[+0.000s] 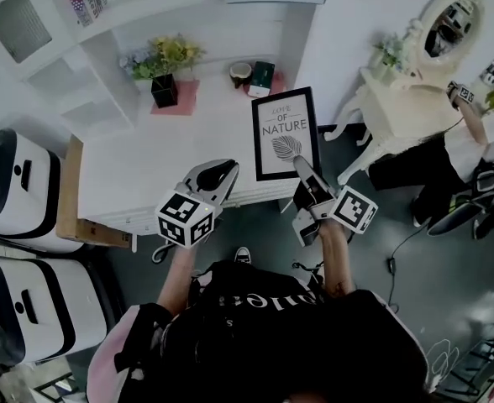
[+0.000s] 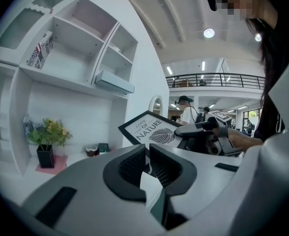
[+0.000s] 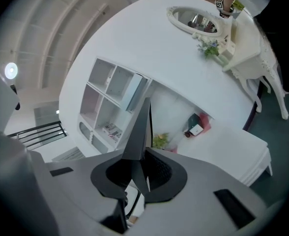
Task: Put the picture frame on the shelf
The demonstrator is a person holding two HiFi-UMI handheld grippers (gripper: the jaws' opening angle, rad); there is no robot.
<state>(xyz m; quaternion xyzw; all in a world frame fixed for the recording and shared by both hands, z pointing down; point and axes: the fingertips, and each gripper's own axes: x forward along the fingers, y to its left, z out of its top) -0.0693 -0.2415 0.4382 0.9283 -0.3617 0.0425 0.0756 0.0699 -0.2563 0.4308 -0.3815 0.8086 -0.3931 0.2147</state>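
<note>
The black picture frame (image 1: 286, 133) with a leaf print and the word NATURE is held tilted above the right end of the white desk top (image 1: 146, 170). My right gripper (image 1: 302, 166) is shut on its lower right edge. In the right gripper view the picture frame (image 3: 141, 127) shows edge-on between the pads of the right gripper (image 3: 143, 157). My left gripper (image 1: 222, 173) hovers over the desk's front edge, left of the frame and apart from it. Seen from the left gripper (image 2: 147, 152), whose jaws are shut and empty, the picture frame (image 2: 152, 131) is at the right. The white shelf unit (image 1: 104, 53) rises behind the desk.
A potted plant (image 1: 165, 67) on a pink mat, a small bowl (image 1: 241, 73) and a dark green box (image 1: 262, 78) stand at the back of the desk. A white dressing table (image 1: 398, 95) with a mirror and a person (image 1: 465, 145) are at the right. White machines (image 1: 20, 191) stand at the left.
</note>
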